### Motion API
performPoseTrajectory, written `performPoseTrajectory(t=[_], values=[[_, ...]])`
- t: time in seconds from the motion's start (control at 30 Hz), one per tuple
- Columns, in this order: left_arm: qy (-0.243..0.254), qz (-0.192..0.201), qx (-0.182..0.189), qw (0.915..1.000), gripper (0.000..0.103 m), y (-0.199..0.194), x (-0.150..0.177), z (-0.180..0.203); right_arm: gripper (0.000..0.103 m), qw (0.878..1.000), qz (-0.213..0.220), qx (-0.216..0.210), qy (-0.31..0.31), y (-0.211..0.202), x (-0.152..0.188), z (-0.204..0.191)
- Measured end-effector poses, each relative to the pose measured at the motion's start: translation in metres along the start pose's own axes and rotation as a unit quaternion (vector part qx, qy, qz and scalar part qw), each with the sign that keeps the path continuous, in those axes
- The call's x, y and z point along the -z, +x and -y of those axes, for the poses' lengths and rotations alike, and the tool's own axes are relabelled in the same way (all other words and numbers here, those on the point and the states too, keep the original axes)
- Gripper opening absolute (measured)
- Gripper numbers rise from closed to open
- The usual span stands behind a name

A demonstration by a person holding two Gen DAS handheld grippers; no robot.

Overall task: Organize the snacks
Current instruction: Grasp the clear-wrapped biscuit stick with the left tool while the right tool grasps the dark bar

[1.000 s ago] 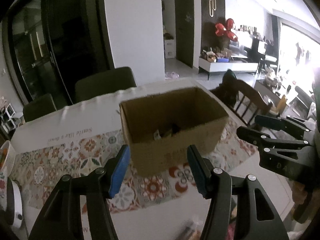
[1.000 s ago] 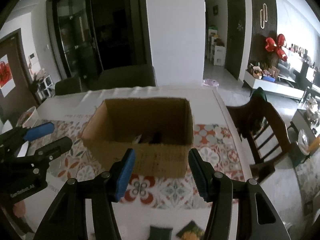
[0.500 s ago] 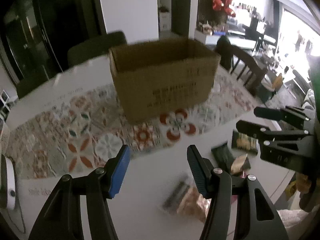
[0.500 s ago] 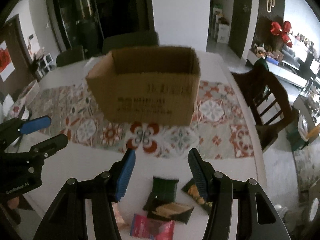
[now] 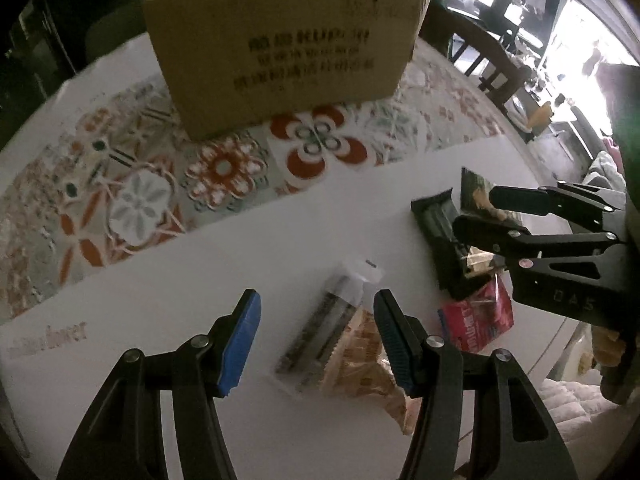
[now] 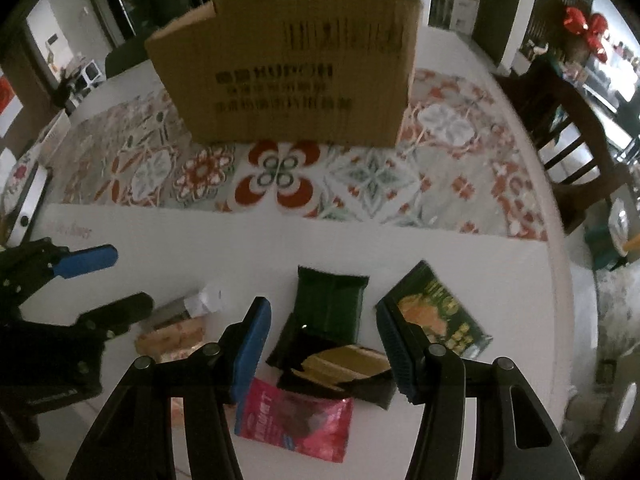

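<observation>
Both tongs open wide and empty. We have the left tongs (image 5: pixel 316 338) hovering over two packets: a clear-wrapped dark snack bar (image 5: pixel 326 330) and, touching it at its 4 o'clock, a tan crinkly wafer packet (image 5: pixel 370 354). The right tongs (image 6: pixel 322 346) sit over a pile: a dark green square pouch (image 6: pixel 330 306), a black packet with gold bars printed on it (image 6: pixel 344 372) overlapping the pouch's near edge, a pink foil packet (image 6: pixel 296 420) at 6 o'clock of both, and a green printed sachet (image 6: pixel 438 316) at 3 o'clock, partly under the right-hand blade.

The brown cardboard box (image 6: pixel 296 80) stands at 12 o'clock on the patterned floral runner (image 6: pixel 372 184), well apart from the snacks on the white surface (image 5: pixel 160 280). We can't see inside it from here.

Risks as we judge them:
- Left: bar and wafer packet touch, so closing between them may pinch both, or catch only loose film and drop the bar mid-carry.
- Right: packets overlap; a grab on the black one likely drags the pouch or pink foil along, or slides them toward the near edge of the surface.
- Flat foil lies flush, so blades may skate over it.
- Both tongs are near each other, so a simultaneous reach could collide.
- The box wall is tall, so a low carry clips the rim.
</observation>
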State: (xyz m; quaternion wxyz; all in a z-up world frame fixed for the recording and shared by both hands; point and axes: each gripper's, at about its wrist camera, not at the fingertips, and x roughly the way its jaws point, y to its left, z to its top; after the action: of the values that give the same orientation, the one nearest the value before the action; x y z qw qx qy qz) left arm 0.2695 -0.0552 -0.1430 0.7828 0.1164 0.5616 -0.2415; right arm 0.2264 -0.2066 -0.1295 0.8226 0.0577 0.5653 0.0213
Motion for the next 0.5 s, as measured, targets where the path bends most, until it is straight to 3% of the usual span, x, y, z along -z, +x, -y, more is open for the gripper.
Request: performPoseTrajectory(t=[0.33, 0.5], values=[[0.002, -0.033, 0.008, 0.9994, 0.057, 0.027, 0.0, 0.003, 0.056, 0.999, -0.031, -0.01, 0.014, 0.026, 0.001, 0.004], [-0.001, -0.04, 0.005, 0.9992, 0.05, 0.037, -0.001, 0.003, 0.056, 0.999, -0.04, -0.012, 0.016, 0.035, -0.001, 0.004]])
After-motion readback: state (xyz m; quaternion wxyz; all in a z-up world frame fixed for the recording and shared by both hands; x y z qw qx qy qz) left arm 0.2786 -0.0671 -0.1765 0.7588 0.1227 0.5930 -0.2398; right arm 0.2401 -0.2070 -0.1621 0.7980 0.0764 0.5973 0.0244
